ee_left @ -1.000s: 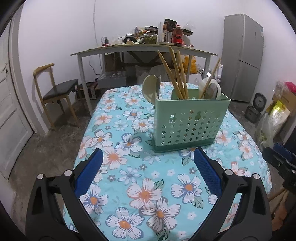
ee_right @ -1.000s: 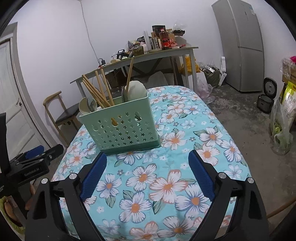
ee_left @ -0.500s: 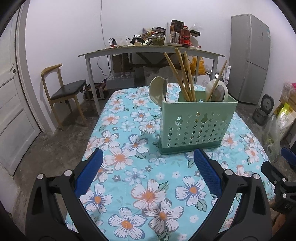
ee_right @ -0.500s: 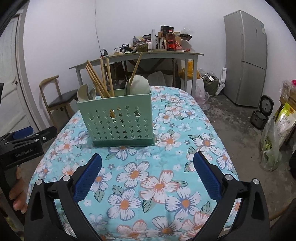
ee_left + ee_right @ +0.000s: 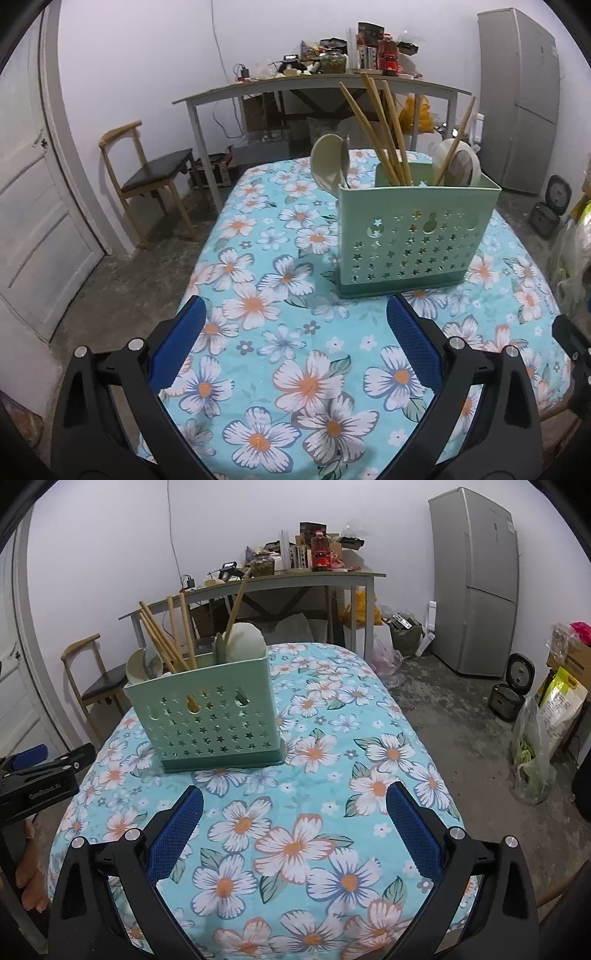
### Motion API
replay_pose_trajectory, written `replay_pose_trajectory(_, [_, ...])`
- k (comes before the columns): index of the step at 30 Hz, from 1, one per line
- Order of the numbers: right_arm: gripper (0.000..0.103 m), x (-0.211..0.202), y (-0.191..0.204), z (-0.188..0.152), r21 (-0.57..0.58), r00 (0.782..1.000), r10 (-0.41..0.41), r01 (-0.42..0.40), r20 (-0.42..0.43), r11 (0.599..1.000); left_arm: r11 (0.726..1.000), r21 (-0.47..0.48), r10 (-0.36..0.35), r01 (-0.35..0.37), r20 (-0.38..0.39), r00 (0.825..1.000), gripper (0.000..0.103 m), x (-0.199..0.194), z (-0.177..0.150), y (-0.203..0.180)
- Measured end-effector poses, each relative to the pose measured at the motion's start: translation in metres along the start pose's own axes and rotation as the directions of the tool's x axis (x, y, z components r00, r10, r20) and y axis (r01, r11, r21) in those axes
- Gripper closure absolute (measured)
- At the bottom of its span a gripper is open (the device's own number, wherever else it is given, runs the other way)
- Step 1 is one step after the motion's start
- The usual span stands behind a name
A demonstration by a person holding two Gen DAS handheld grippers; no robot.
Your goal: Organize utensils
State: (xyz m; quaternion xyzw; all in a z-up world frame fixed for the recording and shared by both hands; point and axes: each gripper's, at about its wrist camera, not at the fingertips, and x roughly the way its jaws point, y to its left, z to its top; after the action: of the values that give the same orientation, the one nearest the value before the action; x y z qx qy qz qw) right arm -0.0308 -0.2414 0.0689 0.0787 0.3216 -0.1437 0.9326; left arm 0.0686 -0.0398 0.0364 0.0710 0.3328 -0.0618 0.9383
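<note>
Both grippers sit nearer the table edge than a second ago, so the holder looks farther off. The right gripper (image 5: 294,818), whose jaws have just been opening, gapes wide over bare tablecloth (image 5: 314,834), grasping nothing; the left gripper (image 5: 295,328) is likewise spread and empty. The mint-green utensil holder (image 5: 413,238) stands upright mid-table, star-perforated, with spoons (image 5: 327,164) and wooden chopsticks (image 5: 384,133) poking out. Its inner compartments are hidden behind the front wall.
</note>
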Motion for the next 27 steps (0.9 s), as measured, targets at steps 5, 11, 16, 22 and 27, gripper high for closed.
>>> replay_pose_trajectory(5, [0.007, -0.0001, -0.0045, 0.0040, 0.016, 1.000, -0.004, 0.004, 0.003, 1.000, 1.000, 0.010, 0.020, -0.020, -0.005, 1.000, 0.008, 0.0000, -0.0017, -0.0008])
replay_pose_trajectory(11, [0.007, 0.0001, -0.0039, 0.0037, 0.017, 1.000, 0.001, -0.001, 0.001, 1.000, 1.000, 0.020, 0.007, -0.006, -0.033, 0.999, 0.008, 0.0023, -0.0051, -0.0032])
replay_pose_trajectory(16, [0.007, -0.0002, -0.0037, 0.0036, 0.019, 1.000, 0.001, -0.001, 0.001, 1.000, 1.000, 0.010, -0.004, 0.005, -0.040, 0.999, 0.008, 0.0029, -0.0053, -0.0018])
replay_pose_trajectory(22, [0.007, -0.0018, -0.0024, 0.0067, 0.019, 1.000, 0.008, -0.008, 0.007, 1.000, 1.000, -0.009, 0.001, -0.002, -0.031, 1.000, 0.008, 0.0012, -0.0036, 0.0017])
replay_pose_trajectory(27, [0.007, -0.0027, -0.0004, 0.0071, 0.009, 1.000, 0.017, -0.017, 0.011, 1.000, 1.000, -0.017, 0.004, -0.005, -0.042, 0.999, 0.008, 0.0026, -0.0028, 0.0026])
